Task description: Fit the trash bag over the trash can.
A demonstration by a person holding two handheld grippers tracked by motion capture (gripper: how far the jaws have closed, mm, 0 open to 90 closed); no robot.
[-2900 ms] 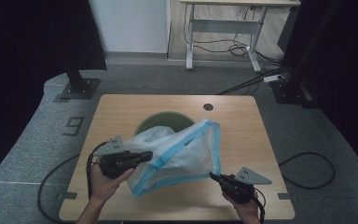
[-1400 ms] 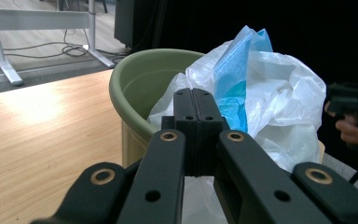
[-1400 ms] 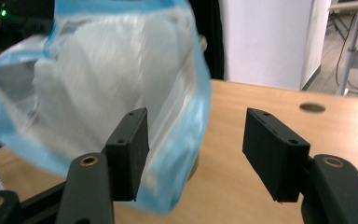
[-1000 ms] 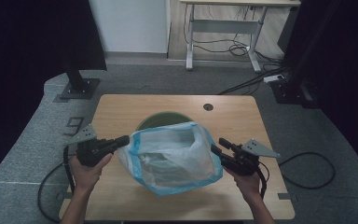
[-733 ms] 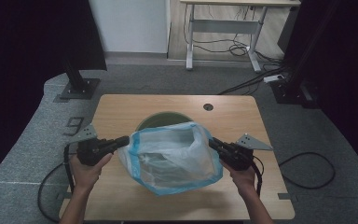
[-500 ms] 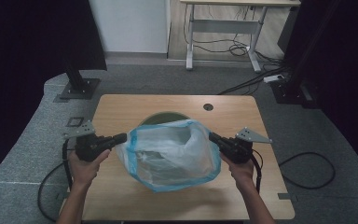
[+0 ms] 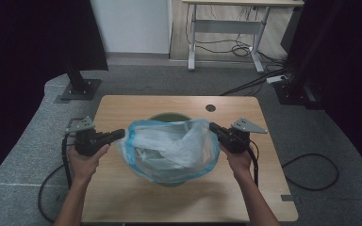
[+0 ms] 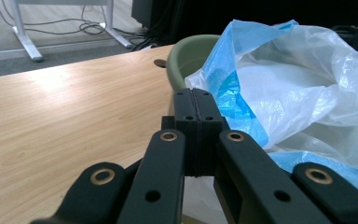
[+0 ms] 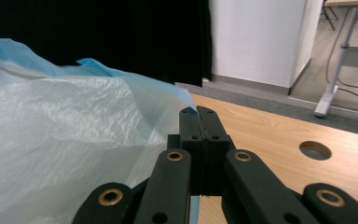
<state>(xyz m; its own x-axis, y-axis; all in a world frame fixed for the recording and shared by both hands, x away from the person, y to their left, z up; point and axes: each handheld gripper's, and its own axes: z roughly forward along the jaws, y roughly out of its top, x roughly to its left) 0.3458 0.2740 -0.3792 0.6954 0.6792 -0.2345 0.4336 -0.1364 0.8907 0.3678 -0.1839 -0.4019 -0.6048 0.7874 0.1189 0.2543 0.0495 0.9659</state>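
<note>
The bag [image 7: 172, 148], thin white plastic with a blue rim, hangs stretched open over the green bin [image 7: 167, 117], which stands near the middle of the worktop [image 7: 136, 106]. Its mouth gapes upward and its belly covers most of the bin; only the bin's far rim shows, at 12 o'clock of the bag. In the left gripper view the bin's rim [image 8: 189, 51] rises just behind the blue edge [image 8: 228, 70], so the bag is at the bin but I cannot tell whether any of the edge is over the rim.

The left tongs [image 7: 119, 135] grip the bag's edge at its 9 o'clock; in the left gripper view the jaws stand pressed together with the film pinched at their tips [image 8: 196, 95]. The right tongs [image 7: 213, 127] hold the opposite edge at 3 o'clock, and the right gripper view shows them likewise closed, a corner of blue film [image 9: 189, 108] caught at the tips [image 9: 199, 114]. The two hands [image 7: 87, 157] pull apart, keeping the mouth taut.

As I judge it, the work is lining the bin. Done: the bag is opened, spread and brought over the bin. Left: lowering it inside and folding the rim down around the bin's edge, then letting go.

Beyond, a round hole [image 7: 210, 108] sits at the worktop's far side, and a desk frame [image 7: 226, 28] stands on the floor behind.
</note>
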